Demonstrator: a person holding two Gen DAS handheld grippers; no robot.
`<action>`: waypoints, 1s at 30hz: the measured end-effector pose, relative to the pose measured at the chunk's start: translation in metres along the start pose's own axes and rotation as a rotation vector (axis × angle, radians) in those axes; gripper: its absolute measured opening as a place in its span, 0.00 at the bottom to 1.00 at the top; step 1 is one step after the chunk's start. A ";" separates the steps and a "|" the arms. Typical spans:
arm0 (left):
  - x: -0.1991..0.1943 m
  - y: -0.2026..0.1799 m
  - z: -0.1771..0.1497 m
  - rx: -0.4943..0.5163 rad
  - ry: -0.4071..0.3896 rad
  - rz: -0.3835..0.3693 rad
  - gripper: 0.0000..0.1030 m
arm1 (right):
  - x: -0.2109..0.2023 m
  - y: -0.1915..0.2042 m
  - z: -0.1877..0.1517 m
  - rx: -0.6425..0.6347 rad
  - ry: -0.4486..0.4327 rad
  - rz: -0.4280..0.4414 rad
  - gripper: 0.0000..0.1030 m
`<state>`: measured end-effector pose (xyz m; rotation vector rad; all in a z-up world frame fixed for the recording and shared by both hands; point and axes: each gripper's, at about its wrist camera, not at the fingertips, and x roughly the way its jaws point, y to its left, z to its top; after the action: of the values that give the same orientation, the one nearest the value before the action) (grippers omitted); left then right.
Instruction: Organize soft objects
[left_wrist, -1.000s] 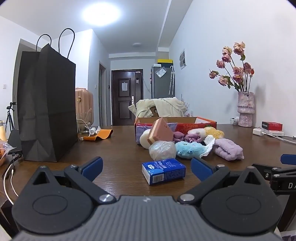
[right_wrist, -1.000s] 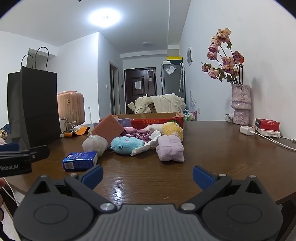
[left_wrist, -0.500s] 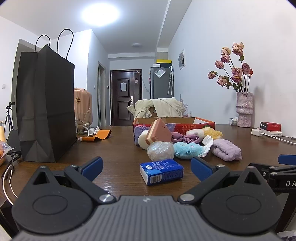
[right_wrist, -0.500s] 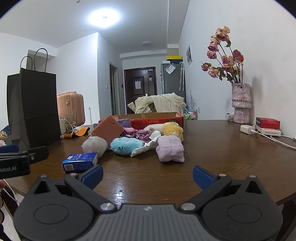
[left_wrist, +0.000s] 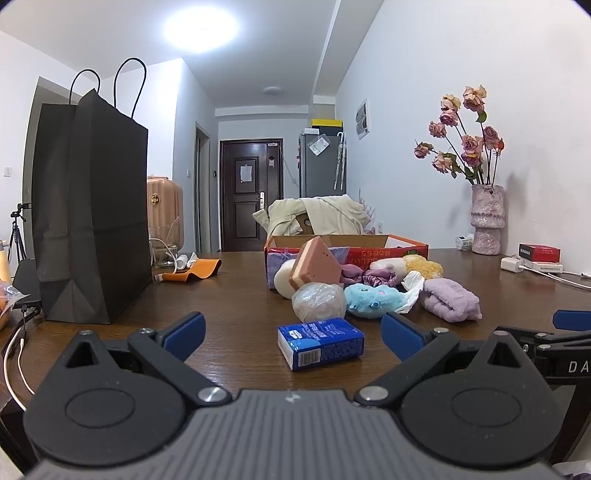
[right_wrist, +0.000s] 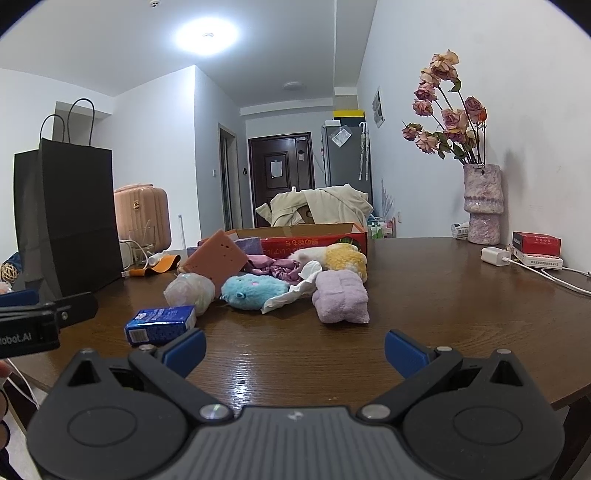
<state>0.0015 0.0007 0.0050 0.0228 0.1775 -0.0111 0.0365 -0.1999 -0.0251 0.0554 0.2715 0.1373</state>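
While both grippers hung low over the near table edge: nothing was held.
Left gripper (left_wrist: 291, 332): blue pads spread wide, empty, with the blue tissue pack (left_wrist: 320, 343) lying on the table between and just beyond them.
Right gripper (right_wrist: 293, 349): blue pads equally wide apart, empty, over bare wood short of the pile.
Soft things counted: one purple folded towel (right_wrist: 341, 296), one blue plush toy (right_wrist: 254, 291), one yellow plush (right_wrist: 345, 257), one crumpled clear bag (right_wrist: 190, 290), one pink sponge block (right_wrist: 218, 261) tilted against the box, one purple scrunchie bundle (right_wrist: 282, 266), one white paper scrap (right_wrist: 290, 295), one white round pad (left_wrist: 283, 277).
Where they lay: heaped in front of one open red cardboard box (right_wrist: 310, 242), mid-table, touching one another.
Surface: dark brown wooden table (right_wrist: 443, 295), glossy.
Room: white walls, dark door (left_wrist: 250, 194) at the far end of the hall.
Around: one black paper bag (left_wrist: 88, 214) upright at the left, one vase of dried roses (left_wrist: 487, 218) by the right wall, one white charger (right_wrist: 496, 256), one red box (right_wrist: 535, 243), one pink suitcase (right_wrist: 142, 214).
In the way: the tissue pack sat between the left gripper and the pile.
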 end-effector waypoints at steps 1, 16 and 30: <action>0.000 0.001 0.001 -0.001 0.000 0.000 1.00 | 0.000 0.000 -0.001 0.001 0.001 0.001 1.00; 0.001 0.000 0.001 0.001 -0.001 -0.001 1.00 | 0.001 0.002 -0.001 0.003 -0.002 0.008 1.00; 0.000 0.002 0.001 -0.002 0.003 -0.001 1.00 | 0.002 0.001 -0.001 0.003 -0.001 0.006 1.00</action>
<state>0.0019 0.0022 0.0062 0.0206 0.1801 -0.0121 0.0382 -0.1982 -0.0263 0.0596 0.2706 0.1426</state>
